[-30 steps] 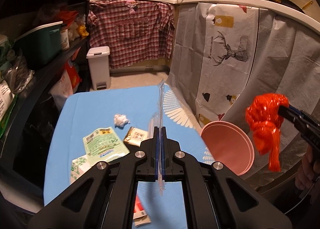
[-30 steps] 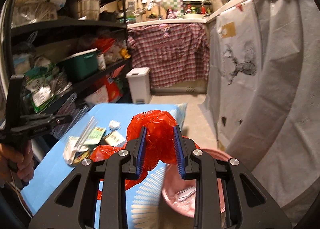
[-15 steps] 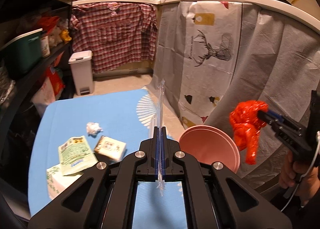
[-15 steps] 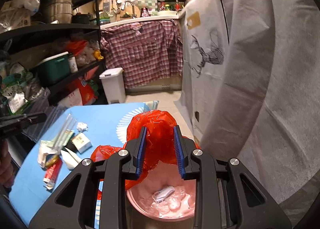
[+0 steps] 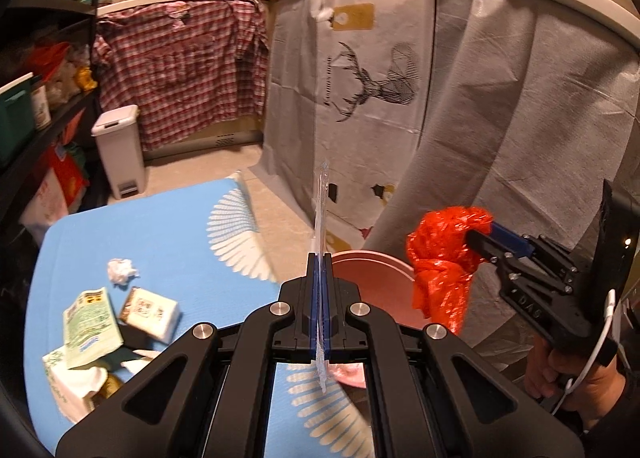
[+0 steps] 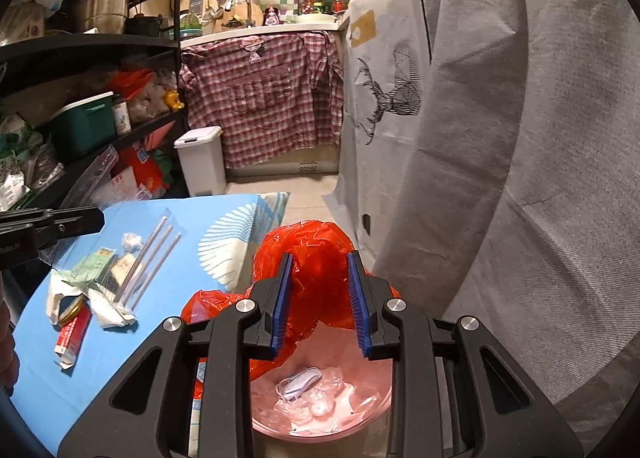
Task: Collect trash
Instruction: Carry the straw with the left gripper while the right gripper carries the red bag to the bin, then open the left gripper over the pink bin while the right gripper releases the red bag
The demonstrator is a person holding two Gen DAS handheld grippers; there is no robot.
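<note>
Since the earlier frame, both tongs have swung toward the pink bin point(image 6: 320, 418), which now sits directly below the right tongs point(image 6: 320, 306) rather than off to one side.

Right tongs: clenched on a crumpled red plastic bag point(image 6: 316, 258), held just above the bin mouth and not yet released. Left tongs point(image 5: 319, 298): clamped flat on a clear plastic sleeve point(image 5: 321, 218), which stands upright beyond their tips; in the right wrist view the sleeve appears to hold thin white sticks, though the plastic blurs the detail.

Progress: partly done. The bin already holds a few pieces, a small white curled item point(image 6: 298, 382) and what look like clear wrappers. Two further pieces are in hand, none dropped.

Outstanding on the blue tabletop point(image 5: 172, 230), left of the left tongs: a crumpled white paper ball point(image 5: 122, 270), a green-printed packet point(image 5: 90, 326), a small white box point(image 5: 150, 308), and a red-and-white carton point(image 6: 72, 334) nearer the person.

A white pedal bin point(image 5: 120, 150) stands on the floor well beyond the tabletop; its lid is shut and its contents unseen.
</note>
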